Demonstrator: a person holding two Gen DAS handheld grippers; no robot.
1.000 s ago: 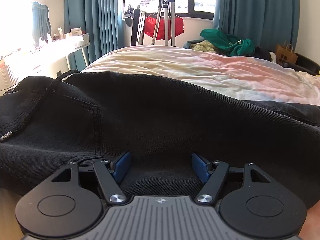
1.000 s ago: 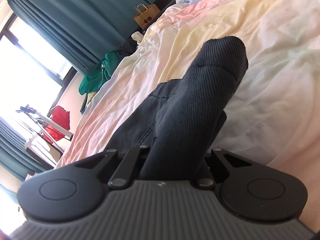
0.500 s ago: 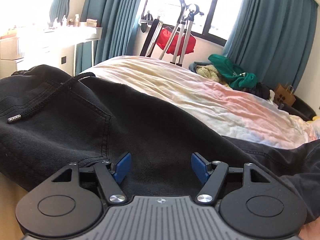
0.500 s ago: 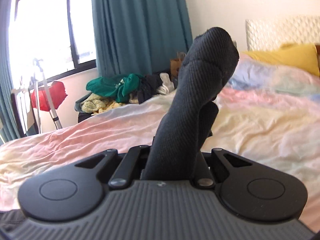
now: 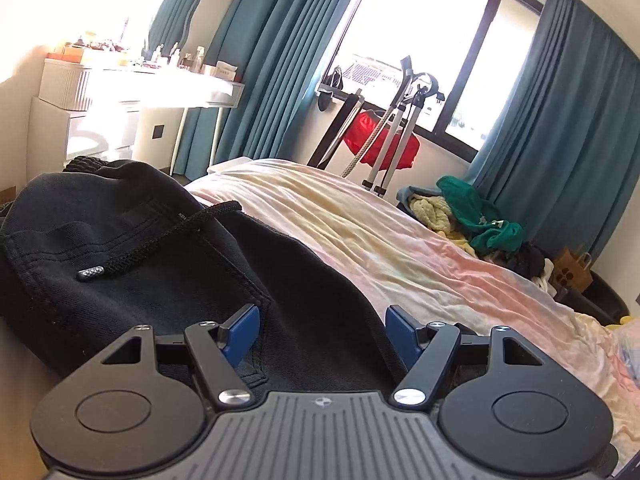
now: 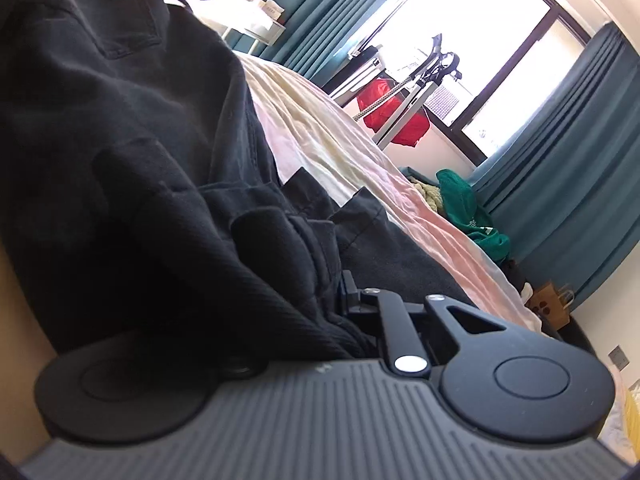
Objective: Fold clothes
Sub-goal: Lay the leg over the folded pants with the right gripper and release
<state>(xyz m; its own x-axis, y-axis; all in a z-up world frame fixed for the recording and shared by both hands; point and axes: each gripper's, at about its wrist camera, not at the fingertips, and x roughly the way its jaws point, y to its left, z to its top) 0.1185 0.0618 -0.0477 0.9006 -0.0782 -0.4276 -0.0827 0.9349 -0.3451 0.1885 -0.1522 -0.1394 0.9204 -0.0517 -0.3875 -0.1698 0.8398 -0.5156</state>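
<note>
Bed: pastel sheet, rumpled, carrying all the work. My landmark for everything below.

Black trousers: heaped along the near edge of the bed, waistband end toward the left corner, the rest running across the bed toward my right tool. Partly folded at best, by my reckoning.

Cuff: ribbed end of the trousers, bunched at the near edge of the bed and draped over my right tool.

Drawstring: lies loose on the waistband end, metal tip free.

Left tool: low over the trousers at the near edge of the bed, pointing across it toward the window. Blue pads stand well apart and grip nothing; cloth lies between them.

Right tool: rolled sideways, low at the near edge of the bed, nose into the cloth. Its tips are buried under the cuff, so I cannot tell whether it is clamped or released.

Risks, as I judge them: if the right tool lets go early, the cuff slumps and the fold goes crooked. If the left tool closes on only the top layer, the lower layers stay behind and bunch. The loose drawstring could get trapped inside the fold.
</note>
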